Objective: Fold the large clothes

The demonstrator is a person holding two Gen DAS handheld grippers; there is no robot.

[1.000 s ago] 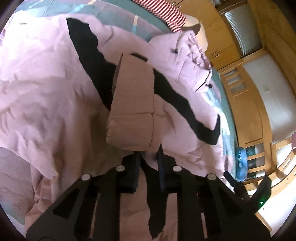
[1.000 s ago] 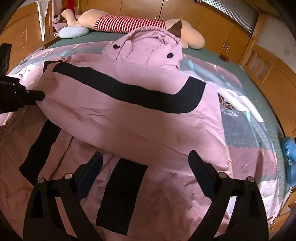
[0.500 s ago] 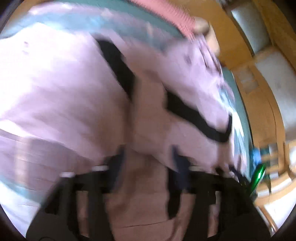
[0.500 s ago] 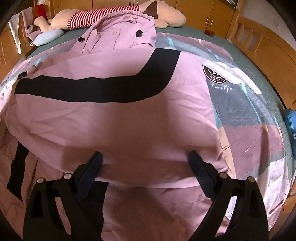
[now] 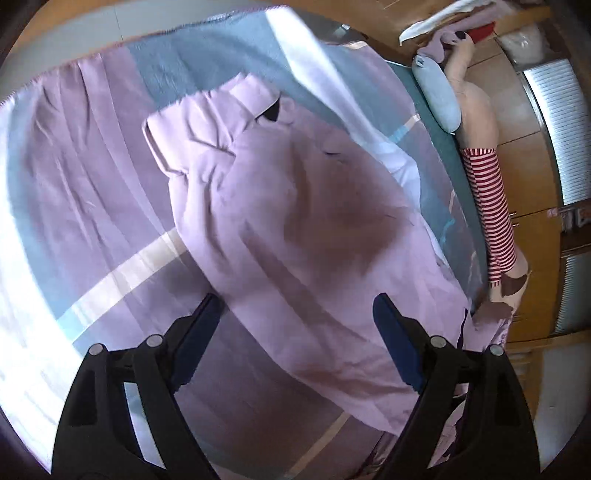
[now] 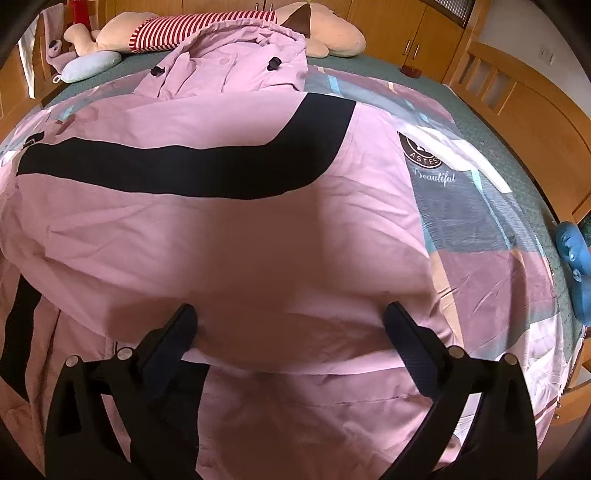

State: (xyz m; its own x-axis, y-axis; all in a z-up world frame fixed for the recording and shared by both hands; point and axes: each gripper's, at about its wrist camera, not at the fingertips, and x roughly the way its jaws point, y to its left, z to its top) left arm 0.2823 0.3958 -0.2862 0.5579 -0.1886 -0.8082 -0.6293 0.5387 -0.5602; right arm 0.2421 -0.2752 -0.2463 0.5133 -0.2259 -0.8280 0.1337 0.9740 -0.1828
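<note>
A large pink jacket [image 6: 229,236] with a curved black stripe [image 6: 192,173] lies spread on the bed, its hood [image 6: 236,62] at the far end. My right gripper [image 6: 291,325] is open and empty, low over the jacket's body near its folded lower edge. In the left wrist view a pink sleeve [image 5: 295,236] lies stretched out over the bedsheet, its cuff [image 5: 199,125] at the far end. My left gripper [image 5: 295,314] is open and empty, its fingers on either side of the sleeve's near part.
A patchwork pink, blue and white bedsheet [image 5: 92,206] covers the bed. A big plush toy in a red striped shirt [image 6: 207,29] and a light blue pillow [image 6: 88,64] lie at the head. Wooden cabinets [image 6: 424,37] and bed rails [image 6: 491,85] stand around. A blue toy [image 6: 572,254] sits at the right edge.
My left gripper let go of the folded sleeve, opened, and swung away to the stretched-out sleeve at the bed's side. My right gripper moved closer over the jacket's body and stayed open.
</note>
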